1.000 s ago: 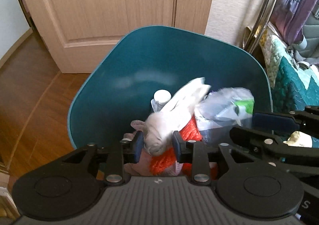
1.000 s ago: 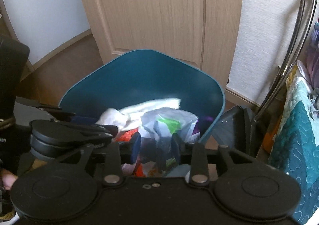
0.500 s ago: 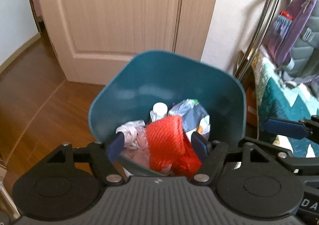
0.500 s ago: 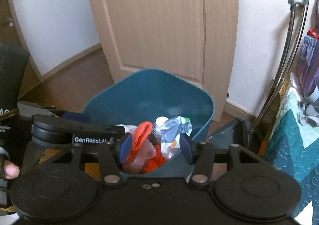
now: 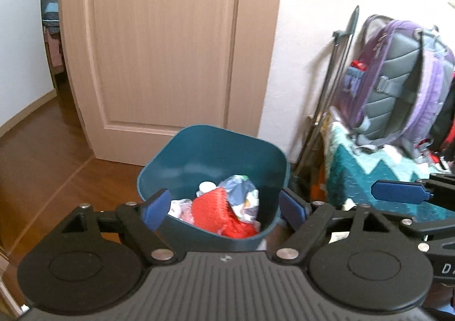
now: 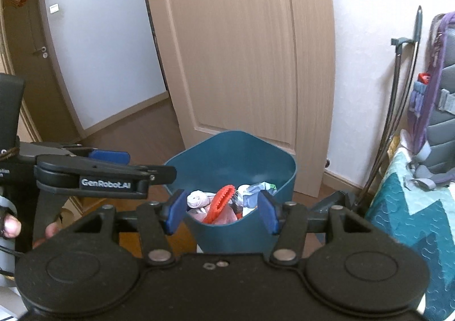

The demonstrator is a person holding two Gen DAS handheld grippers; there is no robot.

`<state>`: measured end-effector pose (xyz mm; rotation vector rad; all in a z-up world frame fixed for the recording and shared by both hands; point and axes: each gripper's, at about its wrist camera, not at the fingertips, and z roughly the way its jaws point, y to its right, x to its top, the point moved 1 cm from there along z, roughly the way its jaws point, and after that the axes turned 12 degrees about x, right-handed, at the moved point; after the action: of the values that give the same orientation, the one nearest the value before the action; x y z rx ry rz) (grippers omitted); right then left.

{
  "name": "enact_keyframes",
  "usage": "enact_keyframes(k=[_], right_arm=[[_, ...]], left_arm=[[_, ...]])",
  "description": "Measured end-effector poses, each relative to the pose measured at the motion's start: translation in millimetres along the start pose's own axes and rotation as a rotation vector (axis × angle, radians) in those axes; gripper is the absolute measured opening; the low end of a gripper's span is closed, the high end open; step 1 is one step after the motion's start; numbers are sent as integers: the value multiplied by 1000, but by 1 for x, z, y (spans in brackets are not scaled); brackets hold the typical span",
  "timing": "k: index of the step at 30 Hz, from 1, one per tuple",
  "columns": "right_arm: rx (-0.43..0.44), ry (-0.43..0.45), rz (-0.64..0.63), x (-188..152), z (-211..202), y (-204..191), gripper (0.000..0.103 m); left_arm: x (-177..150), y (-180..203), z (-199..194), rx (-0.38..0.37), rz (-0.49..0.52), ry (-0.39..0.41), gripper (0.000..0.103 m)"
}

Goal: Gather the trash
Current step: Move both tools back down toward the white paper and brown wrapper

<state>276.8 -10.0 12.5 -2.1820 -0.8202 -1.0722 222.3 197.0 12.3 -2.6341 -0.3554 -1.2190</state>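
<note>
A teal trash bin (image 5: 216, 147) stands on the wood floor before a door; it also shows in the right wrist view (image 6: 241, 150). Inside lie a red mesh net (image 5: 213, 208), a crumpled plastic wrapper (image 5: 241, 196), a pale crumpled tissue (image 6: 199, 198) and a white bottle cap (image 5: 207, 186). My left gripper (image 5: 224, 207) is open and empty, held above the bin's near rim. My right gripper (image 6: 220, 213) is open and empty, also above the bin. The right gripper's blue finger (image 5: 398, 196) shows at the right of the left wrist view.
A light wooden door (image 5: 170, 45) stands behind the bin. A purple and grey backpack (image 5: 398, 82) rests on a teal quilted cover (image 5: 369, 178) at the right. Metal poles (image 5: 332, 99) lean on the wall. Open wood floor (image 5: 42, 164) lies to the left.
Both grippers opened and dropped the tissue and the wrapper into the bin. Both then pulled up and back, so the bin looks smaller.
</note>
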Motion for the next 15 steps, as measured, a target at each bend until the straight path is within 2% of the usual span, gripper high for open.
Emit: enact_keyframes(k=[3,9,15], right_arm=[[1,19,1,-5,-17,-2,55],[20,38,-18,-20,-43,-8,55],[23,62,-54,-42,-68,-11,55]], left_arm=[[-6,5,-15,-15,-7,10,85],[-23,21,-46,-54,1,33,101],[-44,44,-62,-113,30,52,102]])
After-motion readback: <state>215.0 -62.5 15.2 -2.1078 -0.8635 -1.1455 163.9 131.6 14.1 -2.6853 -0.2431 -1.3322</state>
